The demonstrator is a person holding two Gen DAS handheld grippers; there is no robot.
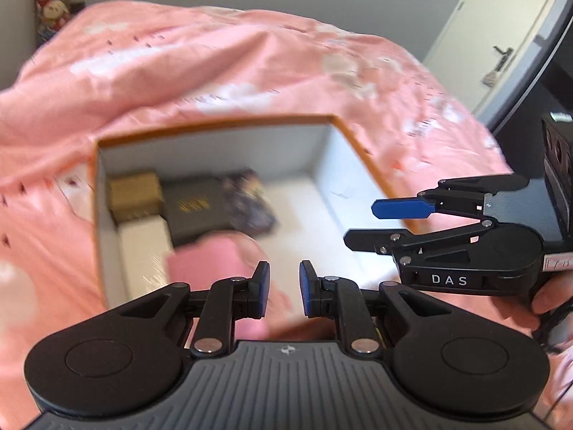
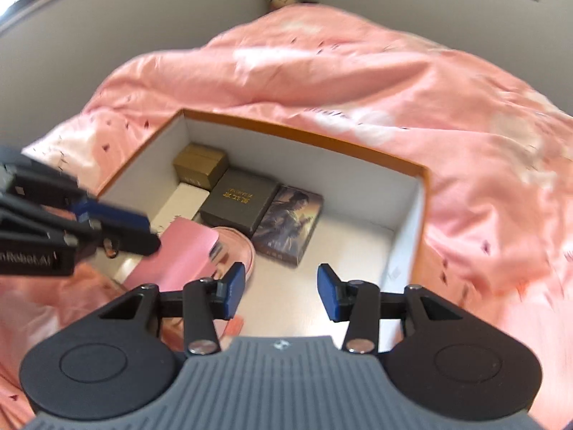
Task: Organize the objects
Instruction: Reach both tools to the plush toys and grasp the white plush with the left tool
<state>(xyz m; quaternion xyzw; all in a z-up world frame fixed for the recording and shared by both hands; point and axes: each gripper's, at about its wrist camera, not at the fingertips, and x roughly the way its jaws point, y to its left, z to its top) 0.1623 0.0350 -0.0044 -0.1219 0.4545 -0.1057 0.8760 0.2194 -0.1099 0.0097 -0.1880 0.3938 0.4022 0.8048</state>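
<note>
**A:** Bedroom, daylight: two hand-held grippers hover over an open storage box (image 2: 412, 215) with an orange rim, set on a pink duvet (image 2: 358, 71). What is in hand?

**B:** Nothing. The left gripper (image 1: 283, 290) shows its blue pads a narrow gap apart with only air between them; the right gripper (image 2: 282, 292) stands about half open, also empty. Both look freed for the next pick.

**A:** And the goods?

**B:** Already in the box, packed toward its 10 o'clock corner in the right wrist view: a gold box (image 2: 200, 166) in the corner, a dark grey box (image 2: 238, 200) with gold lettering beside it, an illustrated card box (image 2: 290, 224) just to that one's right, apparently touching. A white box (image 2: 182, 200) lies along the left wall, and a pink box (image 2: 186, 254) and a round pink container (image 2: 241, 247) sit nearer the camera. Pushing items into one corner seems meant to keep the remaining floor usable.

**A:** Where is the room?

**B:** From 3 to 5 o'clock the white floor is bare up to the right wall. The walls are tall, so anything added likely has to come down from above, clear of the rim. The left gripper's fingers hang over the left wall at 9 o'clock, so that side is crowded.

**A:** Anything left outside?

**B:** None visible on the duvet; blur hides finer detail.
</note>
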